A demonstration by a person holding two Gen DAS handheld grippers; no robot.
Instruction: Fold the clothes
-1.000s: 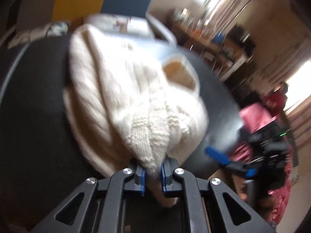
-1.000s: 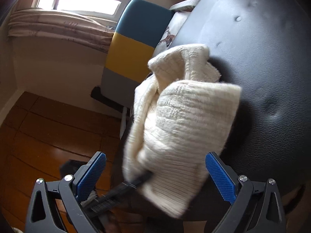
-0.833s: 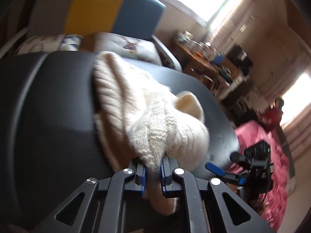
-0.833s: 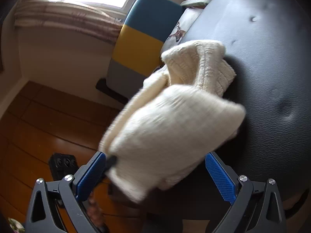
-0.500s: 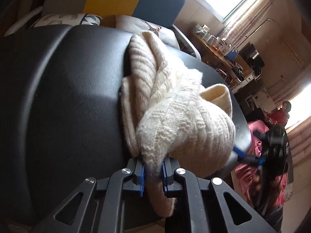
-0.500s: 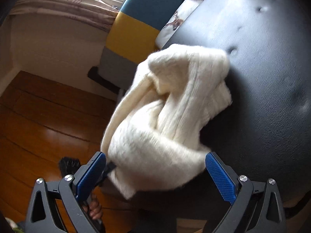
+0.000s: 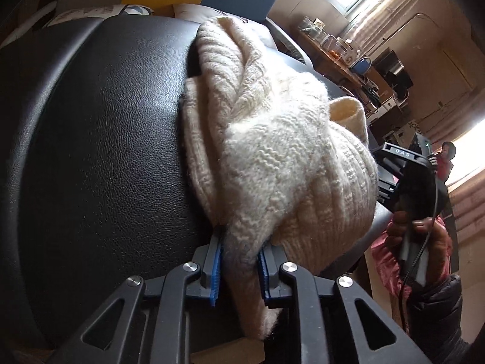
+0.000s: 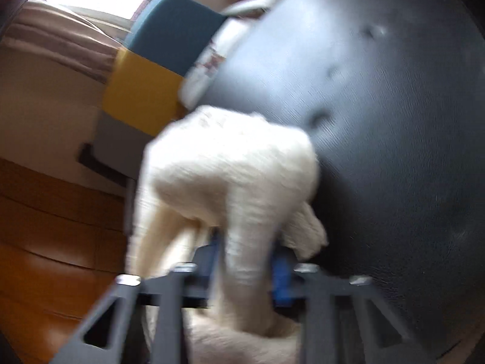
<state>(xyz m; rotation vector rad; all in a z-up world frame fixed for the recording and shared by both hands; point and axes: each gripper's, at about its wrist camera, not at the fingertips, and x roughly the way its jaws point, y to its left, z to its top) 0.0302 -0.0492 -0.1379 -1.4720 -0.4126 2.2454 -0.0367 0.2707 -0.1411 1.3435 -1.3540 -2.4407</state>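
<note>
The right hand-held gripper (image 8: 247, 270), open half a second ago, now pinches the cream sweater (image 7: 272, 157) beside the left hand-held gripper (image 7: 239, 268), already clamped on its near edge, so the bunched garment on the black sofa cushion (image 7: 100, 139) looks ready for spreading.

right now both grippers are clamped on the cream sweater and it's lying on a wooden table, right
Not quite. Both the left gripper and right gripper are shut on the cream sweater, but it lies on a black leather cushion, not a wooden table. The left wrist view shows this clearly; the only wood visible is the floor.
</note>
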